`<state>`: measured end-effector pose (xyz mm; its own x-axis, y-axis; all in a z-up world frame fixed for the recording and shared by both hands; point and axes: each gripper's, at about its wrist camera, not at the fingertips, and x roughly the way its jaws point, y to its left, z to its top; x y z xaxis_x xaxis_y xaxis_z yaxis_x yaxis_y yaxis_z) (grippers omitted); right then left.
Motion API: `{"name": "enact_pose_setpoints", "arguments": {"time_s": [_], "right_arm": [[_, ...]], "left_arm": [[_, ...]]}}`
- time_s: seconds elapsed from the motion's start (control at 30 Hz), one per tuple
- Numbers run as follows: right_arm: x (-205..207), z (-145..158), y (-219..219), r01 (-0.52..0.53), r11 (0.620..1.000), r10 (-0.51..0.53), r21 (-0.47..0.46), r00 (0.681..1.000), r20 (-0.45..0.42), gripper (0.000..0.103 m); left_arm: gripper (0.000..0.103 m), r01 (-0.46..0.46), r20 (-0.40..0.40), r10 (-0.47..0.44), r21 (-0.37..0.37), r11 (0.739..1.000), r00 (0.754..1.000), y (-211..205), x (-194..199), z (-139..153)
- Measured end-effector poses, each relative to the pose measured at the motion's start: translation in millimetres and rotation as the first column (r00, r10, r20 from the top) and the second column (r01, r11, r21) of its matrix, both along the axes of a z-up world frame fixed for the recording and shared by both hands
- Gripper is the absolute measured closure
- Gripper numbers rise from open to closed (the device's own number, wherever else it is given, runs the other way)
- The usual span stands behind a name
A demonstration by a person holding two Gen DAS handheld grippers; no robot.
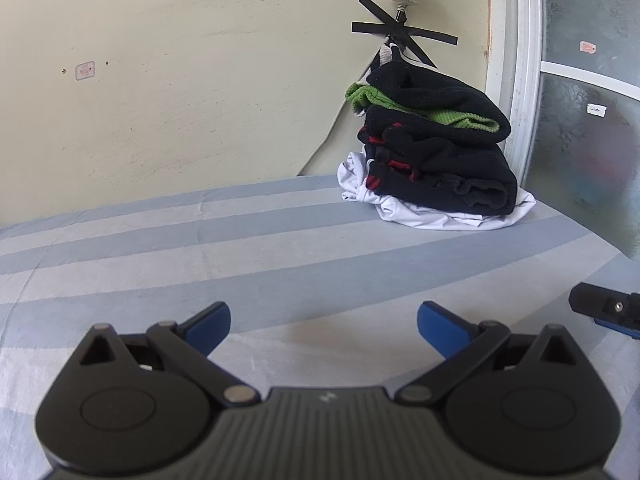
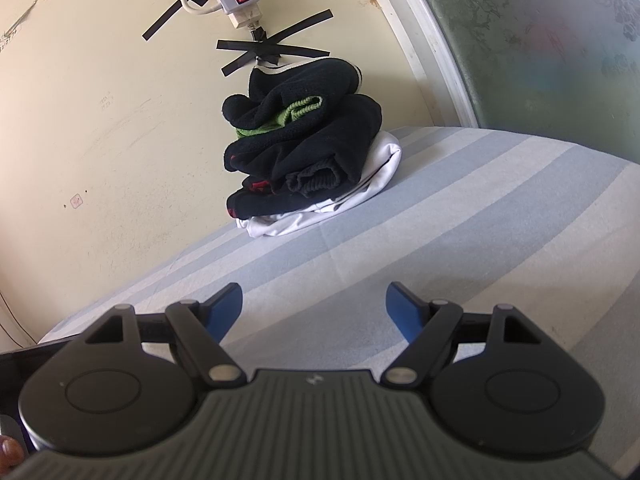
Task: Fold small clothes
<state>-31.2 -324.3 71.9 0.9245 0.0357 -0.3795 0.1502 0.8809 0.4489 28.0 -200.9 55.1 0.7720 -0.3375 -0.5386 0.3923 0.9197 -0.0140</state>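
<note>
- The left hand-held gripper [image 1: 323, 326] sits nearest the lens in the left wrist view, its blue-tipped fingers [image 1: 212, 326] spread wide with only bare sheet between them, well short of the pile of clothes.
- The right hand-held gripper [image 2: 314, 312] fills the foreground of the right wrist view in the same way, jaws spread apart and pinching nothing, also well short of the pile.
- The bed [image 1: 280, 248], covered in a blue and pale grey striped sheet, carries the pile at its far end.
- The cream wall [image 1: 180, 80] rises directly behind the pile.
- A frosted glass door [image 2: 540, 48] with a white frame stands just to the right of the pile.
- The pile of clothes [image 1: 436, 148] is a stack of folded small garments resting on the bed against the wall.
- A white garment [image 1: 404, 206] lies at the bottom of the pile, spreading out past the layers above.
- Black pieces with red markings [image 1: 440, 176] make up the middle of the pile.
- A green knit piece [image 1: 372, 98] shows between black layers near the top of the pile.
- A white power strip [image 2: 240, 4] with a red switch hangs on the wall above the pile.
- Strips of black tape [image 1: 404, 34] cross on the wall just above the pile.
</note>
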Motion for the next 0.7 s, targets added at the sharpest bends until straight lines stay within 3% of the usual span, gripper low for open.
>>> {"name": "enact_pose_setpoints", "arguments": {"time_s": [0.7], "right_arm": [[-0.9,0.5,0.9,0.0,1.0,0.0,-0.001,1.0,-0.001,0.022]], "left_arm": [[0.0,0.008,0.006,-0.008,0.0,1.0,1.0,0.2,-1.1,0.5]]}}
